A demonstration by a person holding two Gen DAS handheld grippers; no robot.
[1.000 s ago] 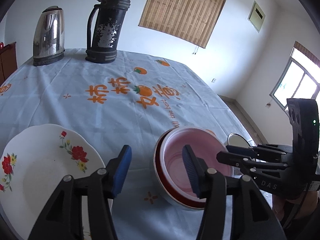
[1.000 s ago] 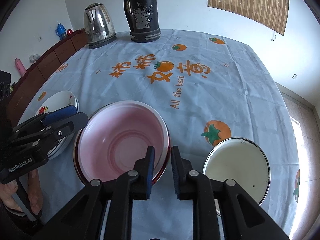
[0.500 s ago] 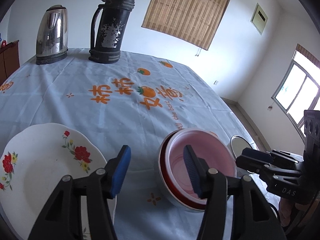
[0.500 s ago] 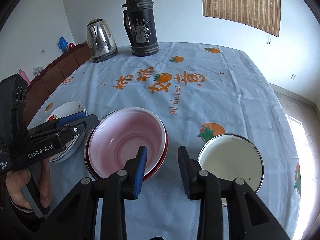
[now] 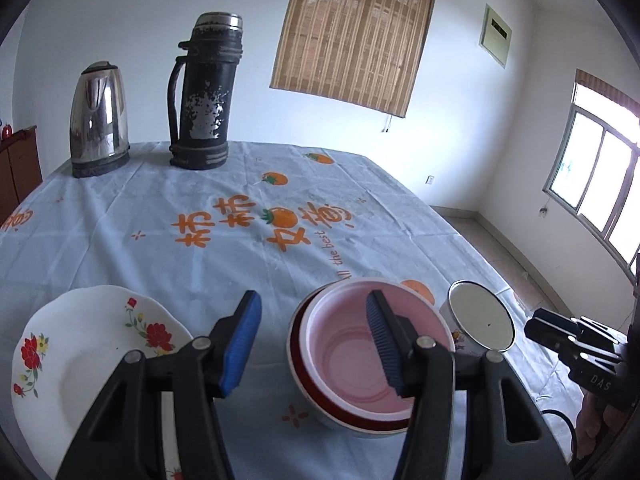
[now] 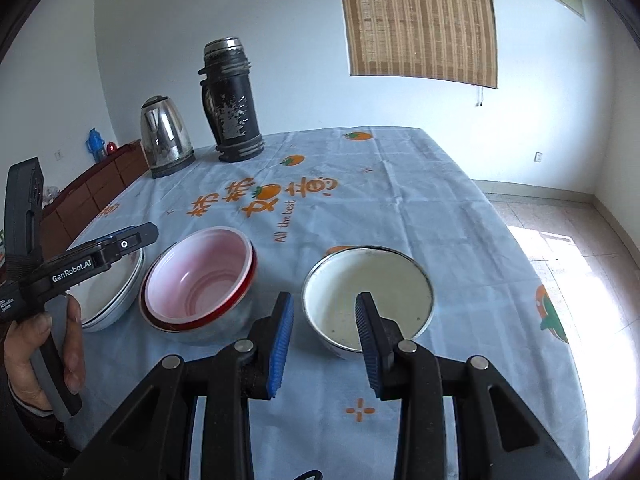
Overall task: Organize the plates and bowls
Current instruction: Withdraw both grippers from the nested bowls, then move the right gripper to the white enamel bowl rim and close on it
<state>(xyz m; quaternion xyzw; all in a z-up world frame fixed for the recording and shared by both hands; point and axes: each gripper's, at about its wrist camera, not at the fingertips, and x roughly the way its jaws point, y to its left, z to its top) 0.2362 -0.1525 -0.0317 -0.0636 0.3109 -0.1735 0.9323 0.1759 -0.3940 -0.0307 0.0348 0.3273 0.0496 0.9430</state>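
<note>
Your right claw (image 6: pixel 325 338) had just been opening and stood parted with nothing between its pads, above the desk (image 6: pixel 460 216) before the white enamel bowl (image 6: pixel 368 300); your left claw (image 5: pixel 312 340) hung open and empty too. Pink bowl (image 5: pixel 360 356) sat nested in a red-rimmed one, between the flowered plate (image 5: pixel 80 344) and the enamel bowl. Pale blue cloth with orange print covered the desk, kettle (image 5: pixel 98 120) and black flask (image 5: pixel 204 92) at its far edge beneath a bamboo blind (image 5: pixel 352 36).

A home dining room: a table under a printed tablecloth (image 5: pixel 200 216), a steel kettle (image 5: pixel 99 120) beside a worn thermos (image 5: pixel 204 92), a bamboo blind (image 5: pixel 352 32), a wooden sideboard (image 6: pixel 96 188).
</note>
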